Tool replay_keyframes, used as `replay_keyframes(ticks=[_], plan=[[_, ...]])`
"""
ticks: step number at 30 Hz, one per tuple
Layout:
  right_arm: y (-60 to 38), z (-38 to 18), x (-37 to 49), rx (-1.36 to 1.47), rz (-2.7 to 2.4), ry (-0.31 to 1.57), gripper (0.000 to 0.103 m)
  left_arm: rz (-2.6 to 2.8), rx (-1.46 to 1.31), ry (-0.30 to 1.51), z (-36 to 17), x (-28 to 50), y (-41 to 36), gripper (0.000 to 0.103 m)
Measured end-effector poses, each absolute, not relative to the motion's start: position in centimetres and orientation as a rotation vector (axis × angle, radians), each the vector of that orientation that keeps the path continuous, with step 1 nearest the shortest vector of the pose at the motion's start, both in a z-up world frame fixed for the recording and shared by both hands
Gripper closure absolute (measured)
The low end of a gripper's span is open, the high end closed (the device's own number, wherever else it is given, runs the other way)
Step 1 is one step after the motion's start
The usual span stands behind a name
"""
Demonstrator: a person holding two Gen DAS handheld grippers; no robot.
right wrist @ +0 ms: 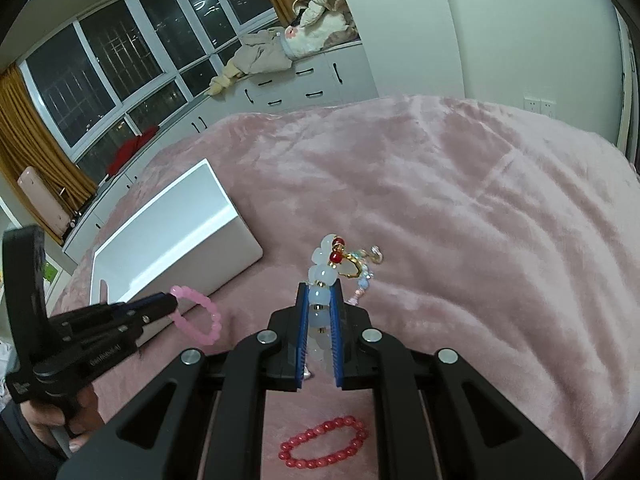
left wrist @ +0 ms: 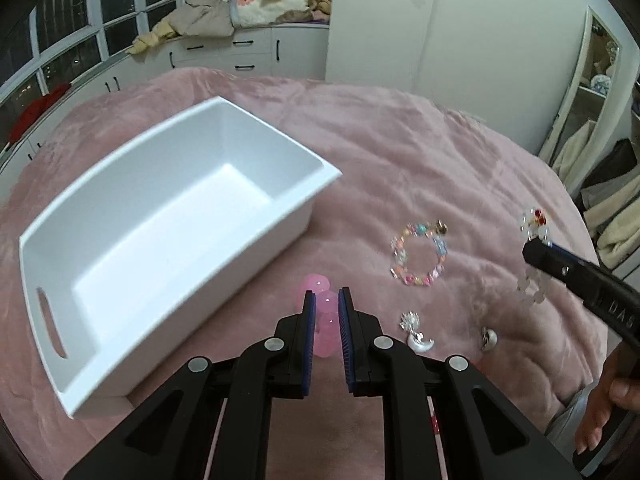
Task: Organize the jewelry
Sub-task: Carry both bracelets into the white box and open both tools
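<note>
Currently mid-transfer: both grippers are loaded and up off the bed (right wrist: 440,184). Left gripper (left wrist: 326,300) is pinching the pink bead bracelet (left wrist: 322,308), which dangles just beside the near corner of the white bin (left wrist: 320,184); right gripper (right wrist: 320,300) is pinching the pale white bead bracelet (right wrist: 322,280), red and gold charm poking past the tips. Bin looks to have nothing in it yet, so I'd put this early in the job. Next move, as I read it: carry the pink one left over the rim and spread the jaws, then bring the white one across. Loops hang loose, so clear the wall before letting go. On the blanket: multicolour bracelet (left wrist: 418,254), two silver pieces (left wrist: 416,332) and (left wrist: 489,338), red bead bracelet (right wrist: 324,442). Writing: "DAS" partly readable on the right gripper body; the left's embossed logo is too blurred to read.
</note>
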State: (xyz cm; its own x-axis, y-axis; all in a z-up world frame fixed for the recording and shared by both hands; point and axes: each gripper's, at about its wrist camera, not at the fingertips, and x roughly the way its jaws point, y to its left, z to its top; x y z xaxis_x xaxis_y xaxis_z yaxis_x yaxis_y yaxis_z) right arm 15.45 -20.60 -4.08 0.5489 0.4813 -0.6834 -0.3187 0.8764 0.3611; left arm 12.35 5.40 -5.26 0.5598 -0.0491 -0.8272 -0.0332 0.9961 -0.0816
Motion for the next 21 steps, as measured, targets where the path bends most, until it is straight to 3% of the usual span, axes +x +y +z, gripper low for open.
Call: replay_keyframes(ticks=[21], plan=[[-7.0,2.3,17.0,0.066,0.644,0.759,0.092,0.13,-0.126,0.8,3.1,11.2,15.3,0.087]])
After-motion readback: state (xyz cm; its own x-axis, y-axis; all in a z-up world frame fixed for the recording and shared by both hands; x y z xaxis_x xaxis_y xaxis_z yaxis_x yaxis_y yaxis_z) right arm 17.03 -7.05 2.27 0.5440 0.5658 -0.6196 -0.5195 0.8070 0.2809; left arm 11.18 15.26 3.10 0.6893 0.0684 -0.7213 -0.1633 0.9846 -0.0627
